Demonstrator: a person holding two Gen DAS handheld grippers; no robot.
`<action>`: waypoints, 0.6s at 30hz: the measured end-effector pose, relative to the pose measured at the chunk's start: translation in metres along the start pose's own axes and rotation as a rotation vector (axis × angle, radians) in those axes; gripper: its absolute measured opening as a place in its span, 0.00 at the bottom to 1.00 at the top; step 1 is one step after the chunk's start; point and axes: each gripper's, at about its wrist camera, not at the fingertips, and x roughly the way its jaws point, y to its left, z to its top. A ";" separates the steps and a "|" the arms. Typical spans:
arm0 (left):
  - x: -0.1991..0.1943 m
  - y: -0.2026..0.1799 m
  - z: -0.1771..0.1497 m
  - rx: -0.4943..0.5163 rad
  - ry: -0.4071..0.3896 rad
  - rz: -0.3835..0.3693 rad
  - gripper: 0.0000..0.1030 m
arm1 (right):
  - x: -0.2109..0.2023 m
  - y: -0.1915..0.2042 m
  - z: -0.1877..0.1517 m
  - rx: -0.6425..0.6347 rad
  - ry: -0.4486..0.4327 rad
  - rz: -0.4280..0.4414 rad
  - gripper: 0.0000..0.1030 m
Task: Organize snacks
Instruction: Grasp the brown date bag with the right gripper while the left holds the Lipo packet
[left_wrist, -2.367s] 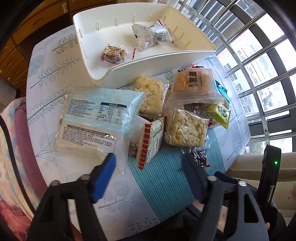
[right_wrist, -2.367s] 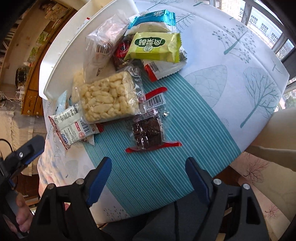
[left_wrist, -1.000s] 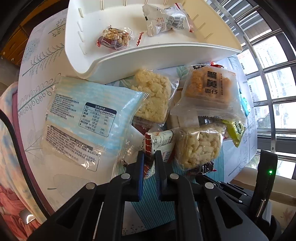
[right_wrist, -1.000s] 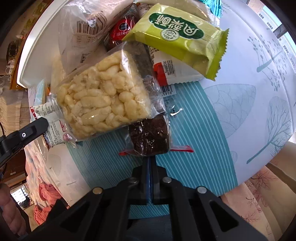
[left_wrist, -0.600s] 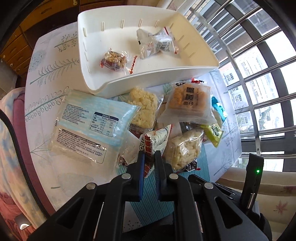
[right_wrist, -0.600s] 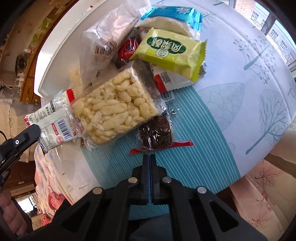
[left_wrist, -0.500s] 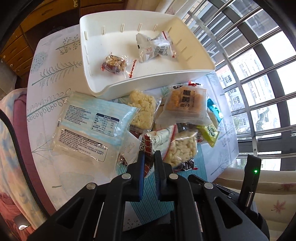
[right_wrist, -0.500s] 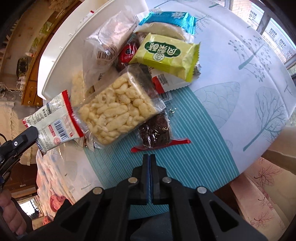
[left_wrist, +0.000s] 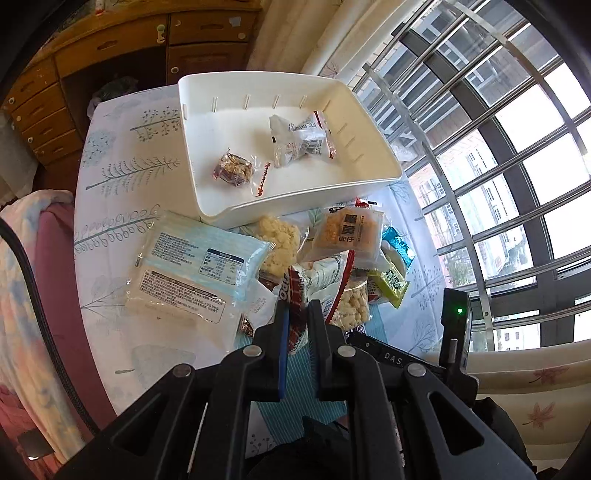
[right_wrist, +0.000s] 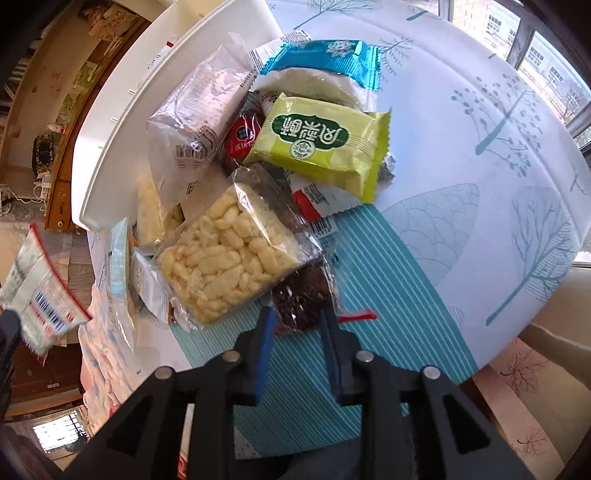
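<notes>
— Fingers first: where do they stand?

— Left gripper (left_wrist: 296, 320) is pinching the red-and-white packet (left_wrist: 295, 291), lifted off the pile. Right gripper (right_wrist: 295, 324) has just been opening; its jaws straddle the near end of the dark brown snack (right_wrist: 303, 295), not pressing it as far as I can tell.

— How much is sorted?

— Little, I judge. Two snacks lie in the white tray (left_wrist: 373, 122) at the far side: a nut bar (left_wrist: 233, 170) and a crinkled clear packet (left_wrist: 300, 142). Most remain heaped on the tablecloth (right_wrist: 461, 155) near the tray, including the puffed-rice pack (right_wrist: 225, 258) and green packet (right_wrist: 321, 144).
</notes>
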 end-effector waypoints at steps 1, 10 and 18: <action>-0.003 0.002 -0.001 -0.006 -0.009 0.002 0.07 | -0.001 0.002 0.003 -0.011 -0.007 -0.002 0.33; -0.032 0.018 -0.009 -0.062 -0.073 0.015 0.07 | 0.003 0.022 0.019 -0.088 0.025 -0.099 0.56; -0.043 0.023 -0.009 -0.081 -0.102 0.012 0.07 | 0.020 0.044 0.011 -0.154 0.048 -0.177 0.58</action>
